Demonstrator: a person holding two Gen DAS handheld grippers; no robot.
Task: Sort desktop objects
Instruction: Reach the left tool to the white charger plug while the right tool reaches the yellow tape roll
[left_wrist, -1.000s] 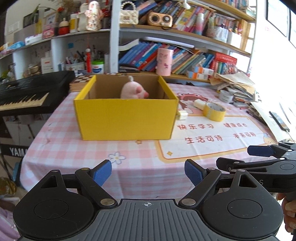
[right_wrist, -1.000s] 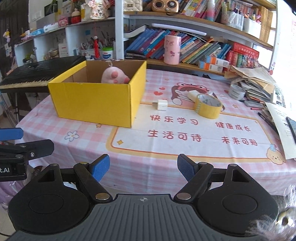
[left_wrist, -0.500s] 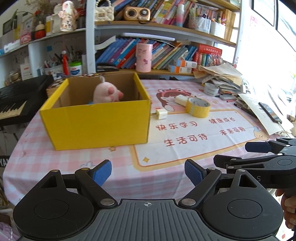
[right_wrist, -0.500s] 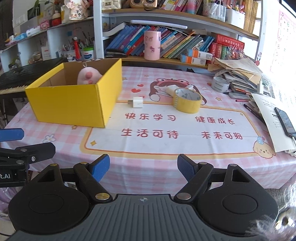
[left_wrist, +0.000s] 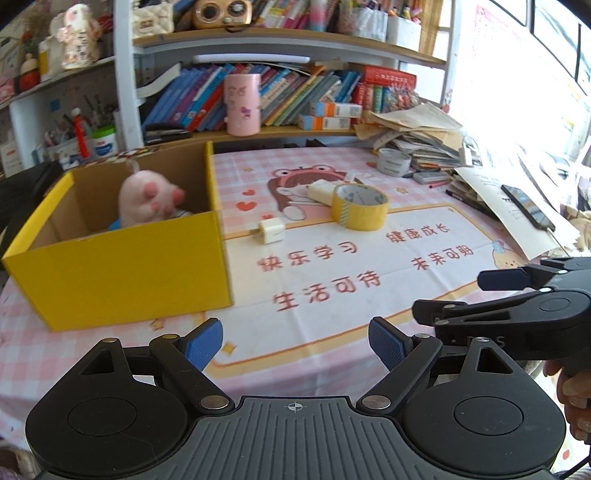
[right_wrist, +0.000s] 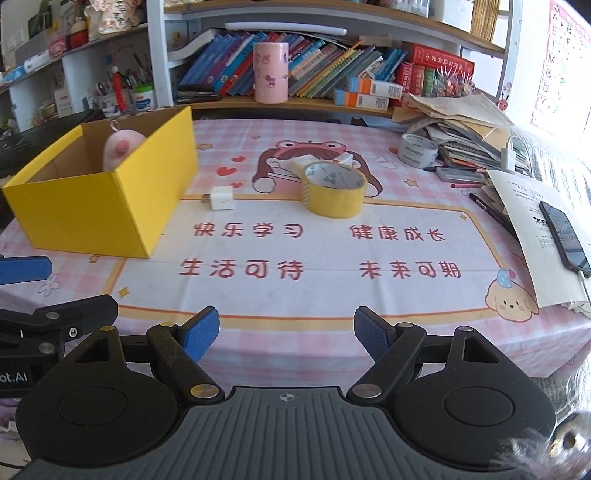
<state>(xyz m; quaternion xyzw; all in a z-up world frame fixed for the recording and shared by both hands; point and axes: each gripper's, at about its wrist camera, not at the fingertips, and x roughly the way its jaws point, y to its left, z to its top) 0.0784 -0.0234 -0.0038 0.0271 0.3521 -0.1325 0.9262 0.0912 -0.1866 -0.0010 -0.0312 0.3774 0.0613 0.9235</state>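
Observation:
A yellow cardboard box (left_wrist: 122, 273) (right_wrist: 96, 206) stands on the left of the table with a pink plush toy (left_wrist: 147, 199) (right_wrist: 118, 149) inside it. Right of the box lie a small white charger plug (left_wrist: 270, 230) (right_wrist: 221, 198) and a yellow tape roll (left_wrist: 359, 206) (right_wrist: 334, 189), with a pale block (left_wrist: 319, 192) just behind the roll. My left gripper (left_wrist: 295, 345) hangs open over the near table edge with nothing between its blue pads. My right gripper (right_wrist: 286, 334) is open and empty too, beside the left one; it also shows at the right of the left wrist view (left_wrist: 491, 295).
A grey tape roll (right_wrist: 417, 149), a heap of papers and books (right_wrist: 461, 125), pens and a phone (right_wrist: 565, 232) on a sheet crowd the right side. Bookshelves with a pink cup (right_wrist: 271, 72) run along the back. A keyboard (right_wrist: 44, 129) sits far left.
Both grippers have shifted to the right along the table's near edge, so the yellow box now sits further left in view and the tape roll and plug nearer the middle. Jaws unchanged.

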